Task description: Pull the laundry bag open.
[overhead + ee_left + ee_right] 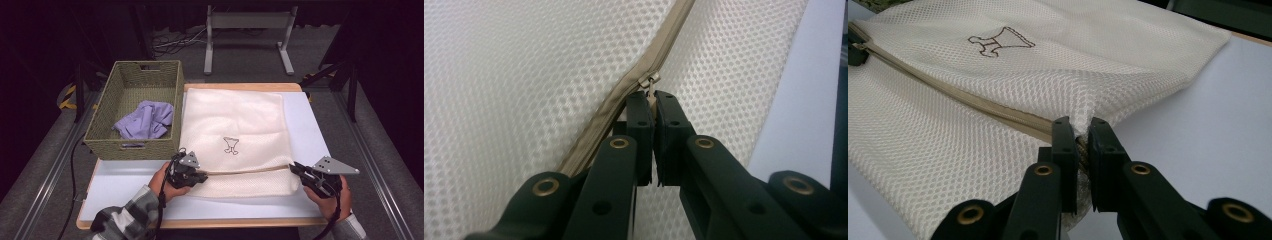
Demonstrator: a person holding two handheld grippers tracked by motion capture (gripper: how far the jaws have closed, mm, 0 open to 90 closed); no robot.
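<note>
We note the left gripper (653, 102) clenched on the zipper pull (650, 82) and the right gripper (1079, 131) clamping the end of the bag (235, 125) flat on the table (125, 185); a skewed pull could jam the slider.

basket (102, 130) left of mesh bag (235, 115)

Probably a lab: dark curtains, floor cables (172, 42), a railed table (310, 125).

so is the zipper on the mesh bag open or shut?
Shut, as far as visible: the zipper runs as one closed tan line across the mesh bag. The left gripper pinches the zipper pull; the right gripper clamps the opposite end.
</note>
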